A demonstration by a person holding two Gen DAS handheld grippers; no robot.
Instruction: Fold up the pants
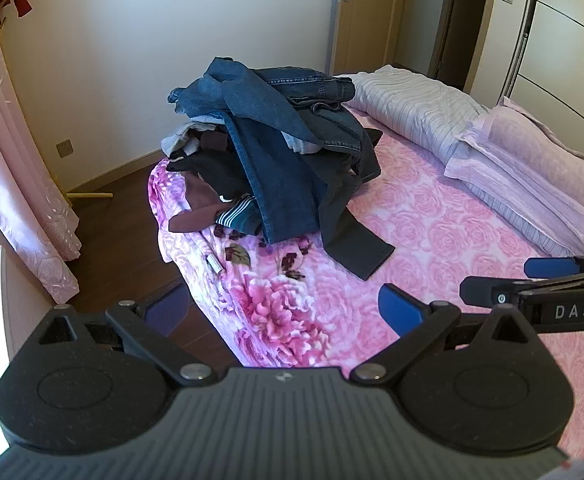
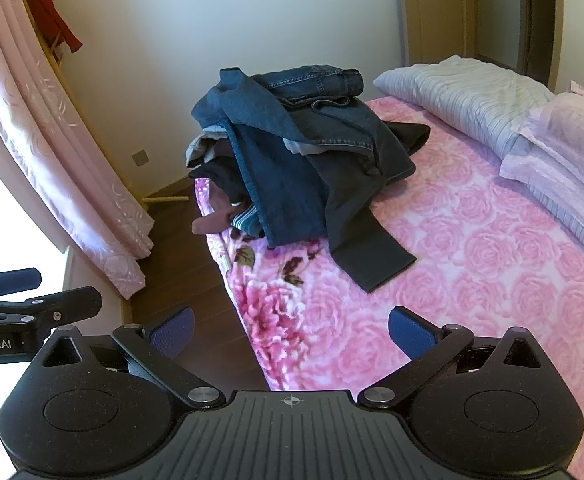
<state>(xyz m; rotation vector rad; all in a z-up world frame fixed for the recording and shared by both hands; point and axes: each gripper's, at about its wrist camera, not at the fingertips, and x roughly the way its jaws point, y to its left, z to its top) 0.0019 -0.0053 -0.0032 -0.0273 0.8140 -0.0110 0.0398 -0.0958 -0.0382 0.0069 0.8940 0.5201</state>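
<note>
A heap of pants point(image 1: 276, 132) point(image 2: 292, 140) lies at the far left corner of the bed: blue jeans on top, and a dark grey pair whose leg point(image 1: 355, 240) point(image 2: 371, 252) trails toward me. Dark, maroon and striped garments point(image 1: 212, 196) poke out of its left side. My left gripper point(image 1: 288, 312) stands open over the near bed edge, well short of the heap, nothing between its blue pads. My right gripper point(image 2: 292, 332) is open too and empty, at about the same distance. Each view also catches the other gripper from the side: the right gripper point(image 1: 531, 280), the left gripper point(image 2: 24, 292).
The bed carries a pink rose-patterned cover point(image 1: 431, 240) point(image 2: 491, 260). A folded pale quilt point(image 1: 407, 104) and pillows point(image 1: 531, 160) lie along its right side. Dark wooden floor point(image 1: 124, 248) and a pink curtain point(image 1: 16, 184) are on the left. A small white object point(image 1: 214, 265) rests near the bed edge.
</note>
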